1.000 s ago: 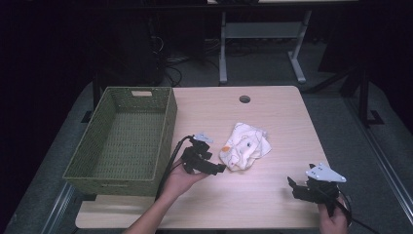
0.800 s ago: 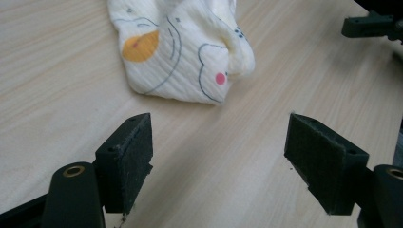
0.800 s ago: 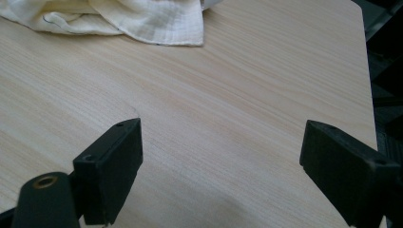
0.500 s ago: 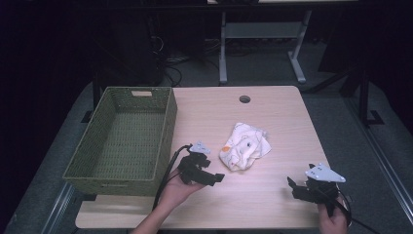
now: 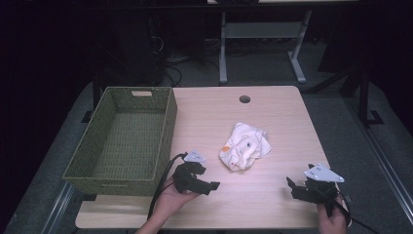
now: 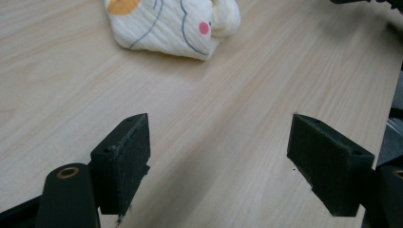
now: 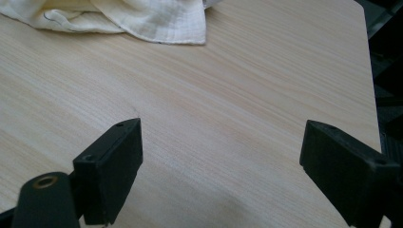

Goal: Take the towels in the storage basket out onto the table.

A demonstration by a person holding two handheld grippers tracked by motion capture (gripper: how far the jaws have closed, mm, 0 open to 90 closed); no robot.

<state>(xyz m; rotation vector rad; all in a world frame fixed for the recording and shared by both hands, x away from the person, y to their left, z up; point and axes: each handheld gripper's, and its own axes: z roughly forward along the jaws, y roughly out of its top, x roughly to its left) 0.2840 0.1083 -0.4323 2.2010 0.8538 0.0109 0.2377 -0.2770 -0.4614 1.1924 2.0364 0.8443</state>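
Cream cloth (image 5: 244, 152) beside green basket (image 5: 122, 141)

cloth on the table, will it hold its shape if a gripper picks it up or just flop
The cloth lies crumpled in soft folds, so it would probably droop and unfold from whichever point is pinched. It looks thin and gauzy in the left gripper view, so likely very light. Pushed across the smooth table, it would more likely bunch or slide than roll.

Looks like a lab or office workroom: a pale wood desk (image 5: 272, 122) with a cable hole (image 5: 245, 99), grey carpet (image 5: 341, 112), loose cables (image 5: 170, 63) and metal desk legs (image 5: 223, 48) behind in the dark.
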